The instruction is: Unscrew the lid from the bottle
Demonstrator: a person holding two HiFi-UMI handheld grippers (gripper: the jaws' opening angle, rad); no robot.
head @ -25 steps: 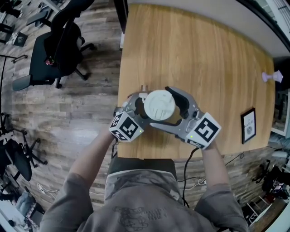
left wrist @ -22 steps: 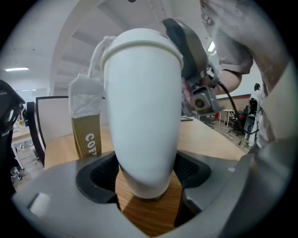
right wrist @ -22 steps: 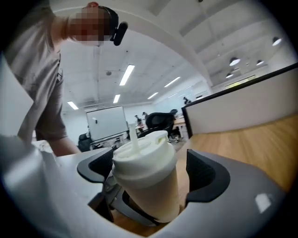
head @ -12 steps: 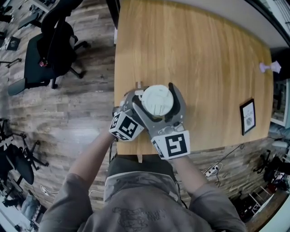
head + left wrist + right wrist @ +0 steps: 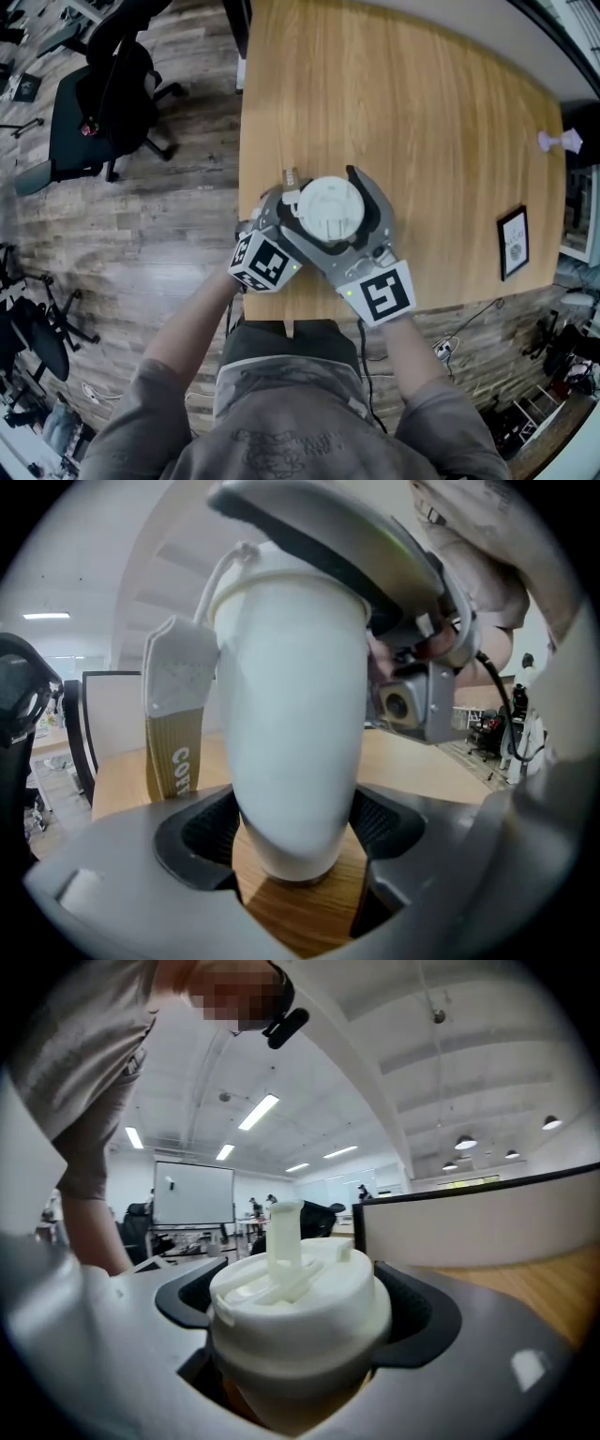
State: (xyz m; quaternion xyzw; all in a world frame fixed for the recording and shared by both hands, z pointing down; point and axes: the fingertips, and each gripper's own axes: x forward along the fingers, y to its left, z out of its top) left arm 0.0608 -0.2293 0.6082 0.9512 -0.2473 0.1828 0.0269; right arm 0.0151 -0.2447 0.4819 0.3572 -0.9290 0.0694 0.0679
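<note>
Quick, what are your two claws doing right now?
Left claw: closed on the white bottle.
Right claw: closed on the lid.

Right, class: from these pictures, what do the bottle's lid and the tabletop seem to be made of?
Lid: probably moulded plastic, matt off-white, with crisp ridges and a spout. Tabletop: looks like wood or wood-look laminate, smooth, with streaky grain.
</note>
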